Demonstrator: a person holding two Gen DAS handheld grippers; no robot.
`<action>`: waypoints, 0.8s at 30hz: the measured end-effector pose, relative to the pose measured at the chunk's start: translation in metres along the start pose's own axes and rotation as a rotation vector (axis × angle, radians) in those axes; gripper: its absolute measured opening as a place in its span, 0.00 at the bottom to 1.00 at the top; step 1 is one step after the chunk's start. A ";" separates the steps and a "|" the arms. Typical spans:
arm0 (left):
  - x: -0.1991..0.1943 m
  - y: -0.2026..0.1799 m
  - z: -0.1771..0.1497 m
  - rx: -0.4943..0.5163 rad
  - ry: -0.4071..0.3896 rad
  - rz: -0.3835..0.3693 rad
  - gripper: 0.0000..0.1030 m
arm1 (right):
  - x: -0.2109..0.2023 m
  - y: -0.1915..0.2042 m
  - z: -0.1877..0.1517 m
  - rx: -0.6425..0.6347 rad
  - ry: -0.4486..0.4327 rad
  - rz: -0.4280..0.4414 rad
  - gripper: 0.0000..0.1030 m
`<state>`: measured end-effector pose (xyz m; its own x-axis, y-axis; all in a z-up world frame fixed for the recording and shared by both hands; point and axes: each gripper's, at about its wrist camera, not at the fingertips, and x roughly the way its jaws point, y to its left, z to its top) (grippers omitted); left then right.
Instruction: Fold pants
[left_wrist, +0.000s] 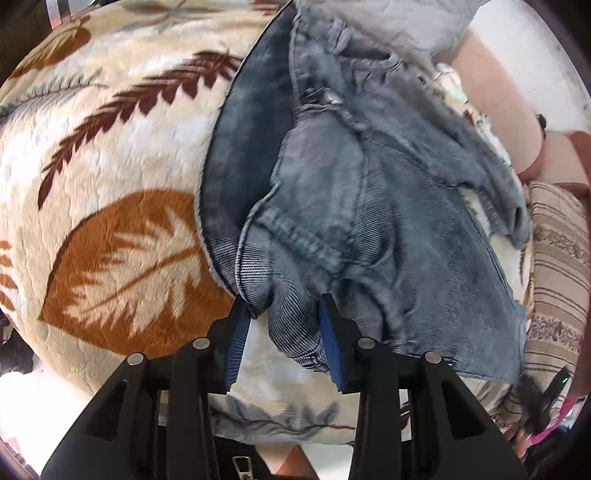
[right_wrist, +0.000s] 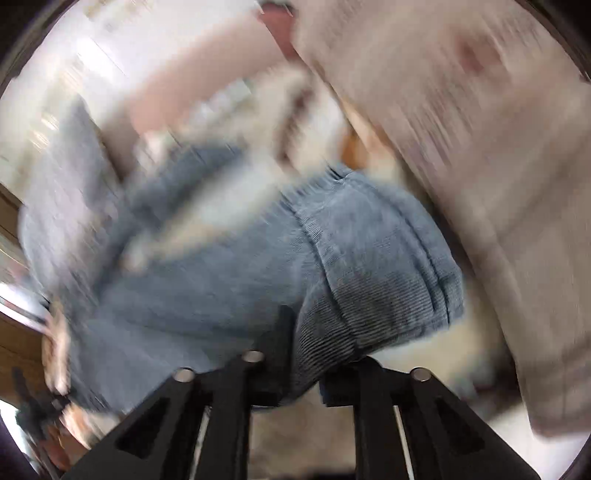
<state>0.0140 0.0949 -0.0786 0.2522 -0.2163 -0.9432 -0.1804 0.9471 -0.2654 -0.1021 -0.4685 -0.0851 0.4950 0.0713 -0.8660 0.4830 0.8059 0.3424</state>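
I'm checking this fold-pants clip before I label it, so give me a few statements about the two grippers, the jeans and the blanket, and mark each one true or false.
1. The left gripper has a bunch of the jeans between its blue pads. True.
2. The jeans lie on a plain white sheet. False: they lie on a cream blanket printed with brown and orange leaves.
3. The right gripper is clamped on denim. True: a fold of the jeans sits between its closed fingers.
4. The jeans are already folded into a neat rectangle. False: they are crumpled and bunched.
5. The right wrist view is sharp. False: it is heavily blurred.
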 end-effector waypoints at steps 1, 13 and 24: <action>-0.003 0.003 -0.001 0.001 0.003 -0.005 0.35 | 0.002 -0.010 -0.009 0.033 0.032 0.011 0.14; -0.014 -0.003 -0.007 0.021 -0.015 -0.053 0.65 | -0.040 -0.007 0.057 -0.021 -0.192 -0.095 0.56; 0.003 -0.004 -0.014 -0.009 0.044 -0.080 0.68 | 0.045 0.022 0.093 -0.180 -0.102 -0.280 0.18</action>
<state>0.0026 0.0869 -0.0834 0.2239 -0.3020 -0.9266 -0.1698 0.9241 -0.3423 -0.0021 -0.5021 -0.0831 0.4350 -0.2191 -0.8734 0.4793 0.8775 0.0185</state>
